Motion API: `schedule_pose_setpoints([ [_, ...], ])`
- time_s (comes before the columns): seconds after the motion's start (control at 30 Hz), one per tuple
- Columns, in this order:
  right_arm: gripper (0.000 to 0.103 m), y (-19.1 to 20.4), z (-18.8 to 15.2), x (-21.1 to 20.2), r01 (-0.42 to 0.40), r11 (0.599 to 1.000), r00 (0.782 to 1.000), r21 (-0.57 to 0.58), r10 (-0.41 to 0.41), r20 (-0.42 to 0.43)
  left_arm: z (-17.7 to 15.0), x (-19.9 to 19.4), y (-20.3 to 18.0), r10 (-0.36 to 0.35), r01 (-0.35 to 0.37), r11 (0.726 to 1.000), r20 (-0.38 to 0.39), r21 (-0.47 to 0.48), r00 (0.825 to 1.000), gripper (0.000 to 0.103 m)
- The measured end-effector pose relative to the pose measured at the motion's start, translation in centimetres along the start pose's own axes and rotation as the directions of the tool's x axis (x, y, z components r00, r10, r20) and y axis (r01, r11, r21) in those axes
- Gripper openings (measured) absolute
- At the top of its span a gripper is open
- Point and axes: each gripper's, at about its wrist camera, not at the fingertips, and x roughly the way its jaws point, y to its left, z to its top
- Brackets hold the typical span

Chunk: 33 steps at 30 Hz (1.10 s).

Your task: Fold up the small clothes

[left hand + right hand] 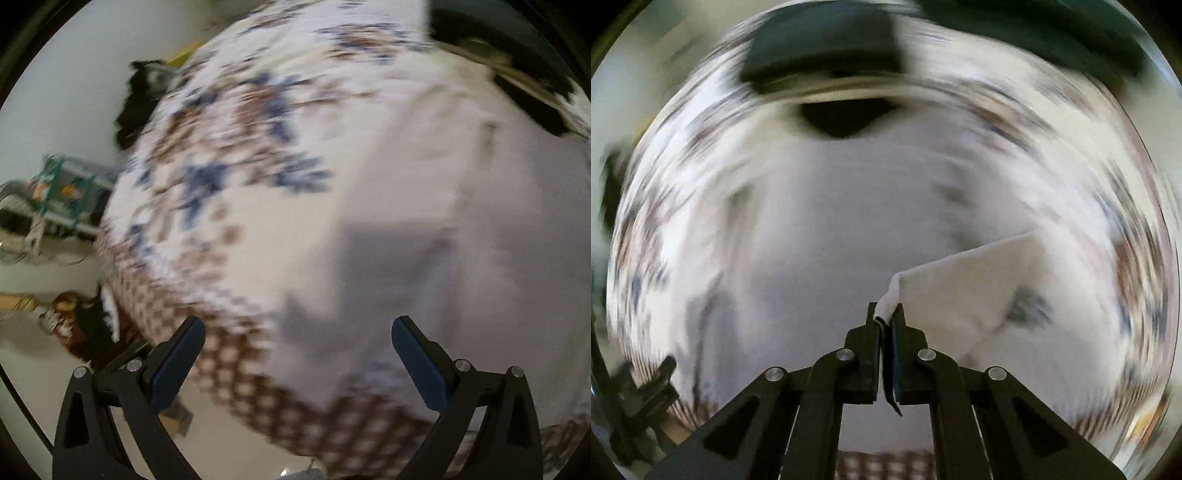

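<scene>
the right gripper [885,314] pinches a corner of the white garment [849,221] spread on the patterned bedspread [229,147], left gripper [298,332] gaping empty above it; that thin pinch could slip mid-fold.

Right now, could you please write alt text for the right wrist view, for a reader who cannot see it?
The right tool is shut on a corner of a white garment, lifting that corner above the rest of the pale cloth spread below. The view is heavily motion-blurred; a patterned bedsheet rings the cloth, dark garments lie beyond, and the left tool shows at lower left.
</scene>
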Motion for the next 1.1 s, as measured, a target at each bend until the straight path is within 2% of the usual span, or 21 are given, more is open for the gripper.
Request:
schedule_pose_setpoints([
  [0.07, 0.005, 7.4, 0.2, 1.6, 0.017, 0.983, 1.000, -0.180, -0.021, -0.022, -0.6, 1.0, 3.1, 0.042, -0.043, 0.998, -0.006, -0.035, 0.999, 0.103],
  [0.1, 0.005, 10.9, -0.5, 3.1, 0.025, 0.959, 0.998, -0.281, -0.041, -0.053, -0.9, 1.6, 4.4, 0.060, -0.060, 0.997, -0.014, -0.052, 0.998, 0.103],
  [0.23, 0.005, 19.1, -3.7, 7.3, 0.003, 0.891, 0.983, -0.453, -0.085, -0.160, -2.3, 3.6, 8.3, 0.085, -0.091, 0.990, -0.054, -0.112, 0.995, 0.103],
  [0.33, 0.005, 21.3, -5.5, 9.3, 0.015, 0.871, 0.973, -0.490, -0.125, -0.192, -3.3, 5.0, 9.6, 0.070, -0.081, 0.987, -0.083, -0.139, 0.994, 0.103],
  [0.43, 0.006, 20.9, -5.6, 10.6, -0.010, 0.889, 0.965, -0.459, -0.112, -0.237, -4.1, 6.0, 10.2, 0.031, -0.048, 0.986, -0.103, -0.160, 0.994, 0.103],
  [0.47, 0.007, 20.2, -5.4, 10.8, -0.036, 0.903, 0.961, -0.427, -0.085, -0.262, -4.3, 6.3, 10.4, -0.005, -0.015, 0.984, -0.110, -0.177, 0.994, 0.103],
  [0.5, 0.015, 19.1, -4.9, 10.8, -0.099, 0.926, 0.950, -0.365, -0.021, -0.310, -4.5, 6.6, 10.5, -0.045, 0.021, 0.981, -0.119, -0.195, 0.992, 0.103],
  [0.53, 0.034, 18.2, -4.5, 10.8, -0.150, 0.937, 0.938, -0.314, 0.034, -0.346, -4.7, 7.1, 10.7, -0.104, 0.074, 0.973, -0.131, -0.220, 0.986, 0.103],
  [0.57, 0.045, 16.6, -4.1, 10.7, -0.219, 0.950, 0.914, -0.224, 0.119, -0.389, -4.9, 7.7, 11.0, -0.185, 0.143, 0.956, -0.146, -0.257, 0.972, 0.103],
  [0.6, 0.061, 14.7, -3.7, 10.4, -0.270, 0.954, 0.894, -0.128, 0.199, -0.402, -5.1, 8.5, 11.2, -0.278, 0.220, 0.927, -0.161, -0.304, 0.947, 0.103],
  [0.63, 0.064, 12.9, -3.4, 10.1, -0.301, 0.952, 0.882, -0.051, 0.257, -0.396, -5.2, 9.3, 11.4, -0.367, 0.293, 0.890, -0.168, -0.348, 0.915, 0.103],
  [0.7, 0.064, 9.5, -3.4, 9.9, -0.305, 0.950, 0.872, 0.064, 0.305, -0.383, -5.4, 10.7, 11.2, -0.494, 0.395, 0.820, -0.165, -0.414, 0.854, 0.103],
  [0.77, 0.064, 6.3, -3.5, 10.1, -0.262, 0.955, 0.879, 0.140, 0.296, -0.374, -5.5, 11.9, 10.5, -0.568, 0.454, 0.768, -0.153, -0.452, 0.809, 0.103],
  [0.83, 0.064, 3.9, -4.1, 10.4, -0.211, 0.956, 0.887, 0.204, 0.275, -0.371, -5.5, 13.3, 9.2, -0.600, 0.471, 0.746, -0.169, -0.470, 0.782, 0.102],
  [0.87, 0.064, 2.1, -4.6, 10.7, -0.181, 0.952, 0.889, 0.248, 0.266, -0.372, -5.4, 13.9, 8.5, -0.605, 0.475, 0.744, -0.174, -0.470, 0.777, 0.093],
  [0.9, 0.064, 0.9, -5.1, 10.5, -0.167, 0.945, 0.889, 0.281, 0.268, -0.372, -5.4, 14.2, 7.8, -0.583, 0.455, 0.761, -0.183, -0.462, 0.791, 0.089],
  [0.93, 0.064, -0.2, -5.5, 10.7, -0.154, 0.935, 0.887, 0.320, 0.274, -0.371, -5.2, 14.2, 7.3, -0.562, 0.442, 0.777, -0.178, -0.448, 0.807, 0.075],
  [0.97, 0.064, -1.3, -6.0, 10.9, -0.140, 0.925, 0.887, 0.352, 0.276, -0.371, -5.0, 13.9, 6.9, -0.521, 0.414, 0.804, -0.170, -0.426, 0.836, 0.043],
  [1.0, 0.064, -2.3, -6.4, 11.0, -0.129, 0.918, 0.889, 0.375, 0.275, -0.367, -4.8, 13.3, 6.6, -0.482, 0.388, 0.828, -0.162, -0.404, 0.861, 0.030],
  [1.03, 0.064, -3.3, -6.9, 11.0, -0.117, 0.912, 0.893, 0.393, 0.270, -0.360, -4.6, 12.6, 6.4, -0.463, 0.382, 0.840, -0.144, -0.386, 0.875, 0.008],
  [1.1, 0.064, -5.5, -7.6, 10.5, -0.098, 0.908, 0.901, 0.407, 0.255, -0.352, -4.0, 10.4, 5.9, -0.435, 0.383, 0.859, -0.092, -0.338, 0.896, 0.006],
])
